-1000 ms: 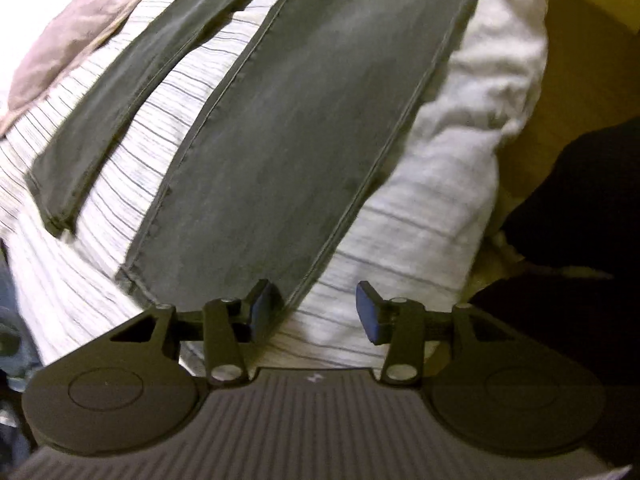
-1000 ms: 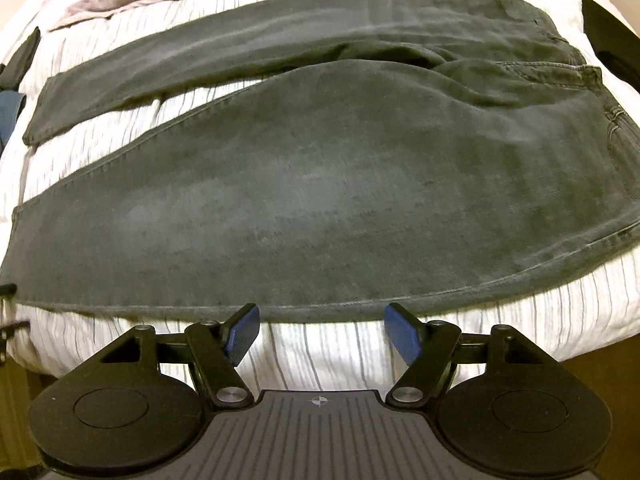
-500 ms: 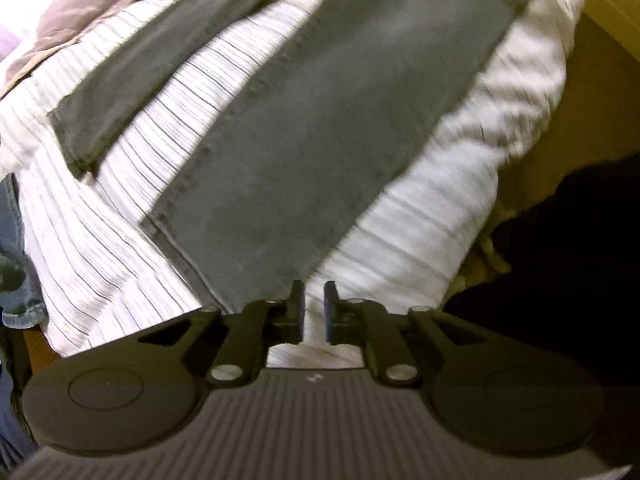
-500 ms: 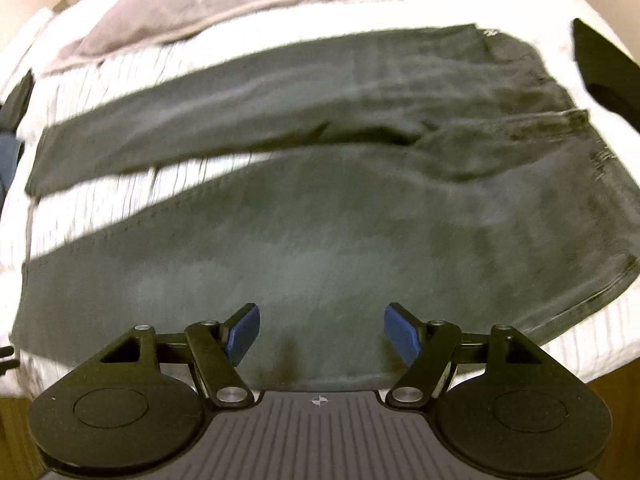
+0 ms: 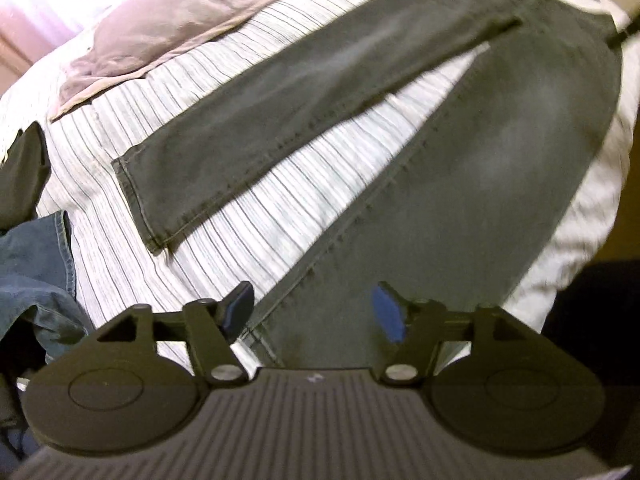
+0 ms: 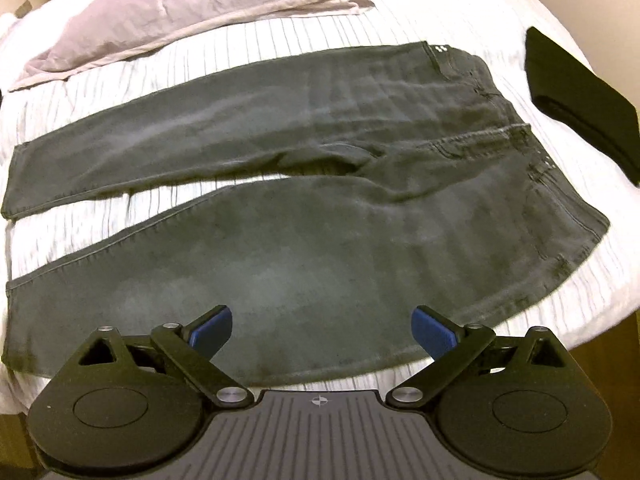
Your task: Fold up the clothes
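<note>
Dark grey jeans lie flat on a striped white bed, legs spread apart to the left, waistband to the right. My right gripper is open and empty over the middle of the near leg. In the left wrist view the jeans run away up to the right; my left gripper is open and empty over the cuff end of the near leg. The far leg's cuff lies to the left.
A mauve garment lies at the back of the bed. A black folded garment sits at the right. Blue jeans and a dark item lie off the bed's left end. The bed edge drops at right.
My left gripper shut half a second ago and is open again, now farther along over the near leg's cuff. My right gripper has moved forward over the near leg, still open.
</note>
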